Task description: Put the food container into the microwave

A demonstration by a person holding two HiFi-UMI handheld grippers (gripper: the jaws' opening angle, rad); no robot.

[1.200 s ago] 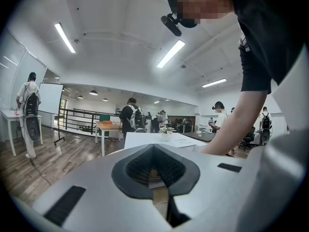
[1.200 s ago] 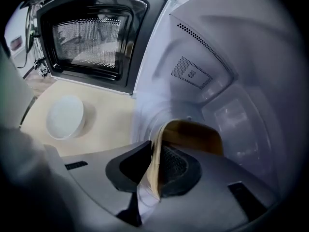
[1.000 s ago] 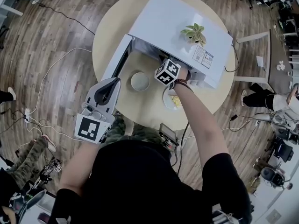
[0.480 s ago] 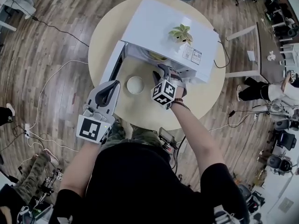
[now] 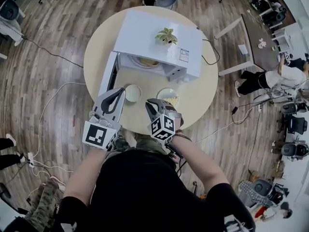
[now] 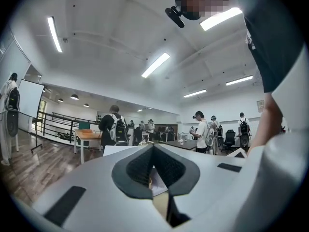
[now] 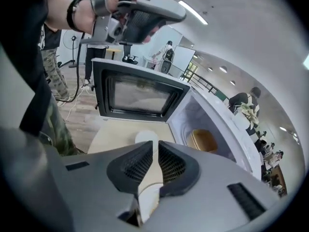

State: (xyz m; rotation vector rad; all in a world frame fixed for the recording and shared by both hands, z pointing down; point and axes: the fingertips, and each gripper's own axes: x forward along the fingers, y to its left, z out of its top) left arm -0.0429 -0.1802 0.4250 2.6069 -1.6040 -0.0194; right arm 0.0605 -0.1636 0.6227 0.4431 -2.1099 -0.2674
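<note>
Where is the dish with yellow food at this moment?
In the head view the dish sits on the round table, before the open microwave, just right of the small white bowl.

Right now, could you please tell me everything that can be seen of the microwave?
The microwave is a white box standing on the round table. Its door, dark-framed with a window, stands wide open at the left. A tan thing lies in its cavity. A small potted plant stands on top, with a label near it.
</note>
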